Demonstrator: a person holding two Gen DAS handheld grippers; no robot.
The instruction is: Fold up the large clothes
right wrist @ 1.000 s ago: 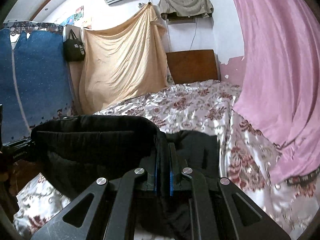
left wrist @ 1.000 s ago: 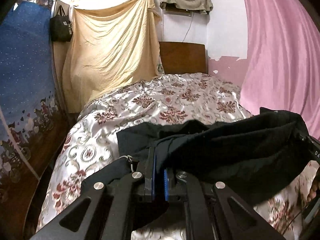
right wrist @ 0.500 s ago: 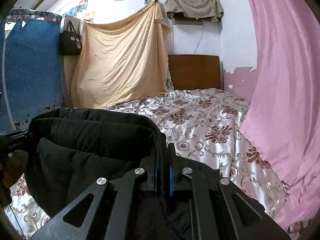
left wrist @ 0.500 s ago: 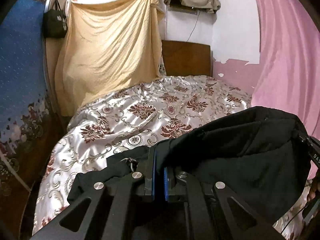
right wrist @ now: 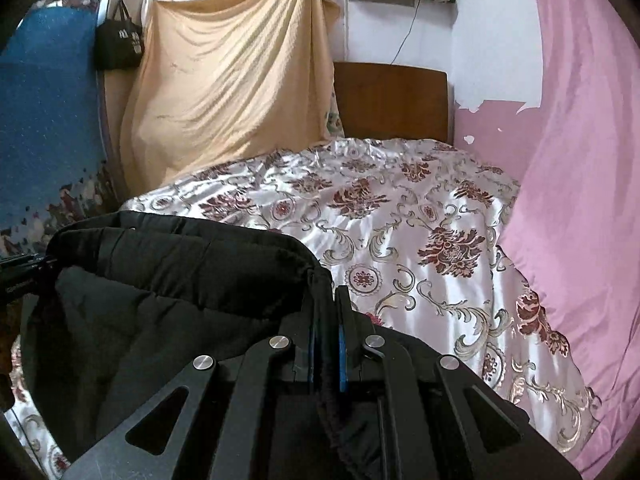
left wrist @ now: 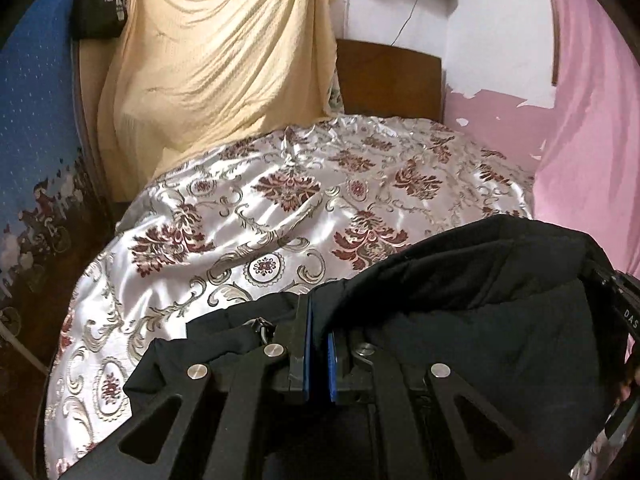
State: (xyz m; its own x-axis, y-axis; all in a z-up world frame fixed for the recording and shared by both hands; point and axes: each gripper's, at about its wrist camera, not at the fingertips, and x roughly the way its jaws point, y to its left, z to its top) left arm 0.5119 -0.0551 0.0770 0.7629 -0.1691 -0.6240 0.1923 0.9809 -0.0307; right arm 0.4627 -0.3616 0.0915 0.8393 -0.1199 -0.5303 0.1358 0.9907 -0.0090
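Little can be read. In the left wrist view, the white letters "DAS" are seen on the black body of the right gripper at the right edge; whatever follows them is cut off by the frame. In the right wrist view, a line of small white lettering is carried on the left gripper at the left edge, too blurred to be read. White markings are printed on the black bag hung far ahead and to the left, but they cannot be made out.
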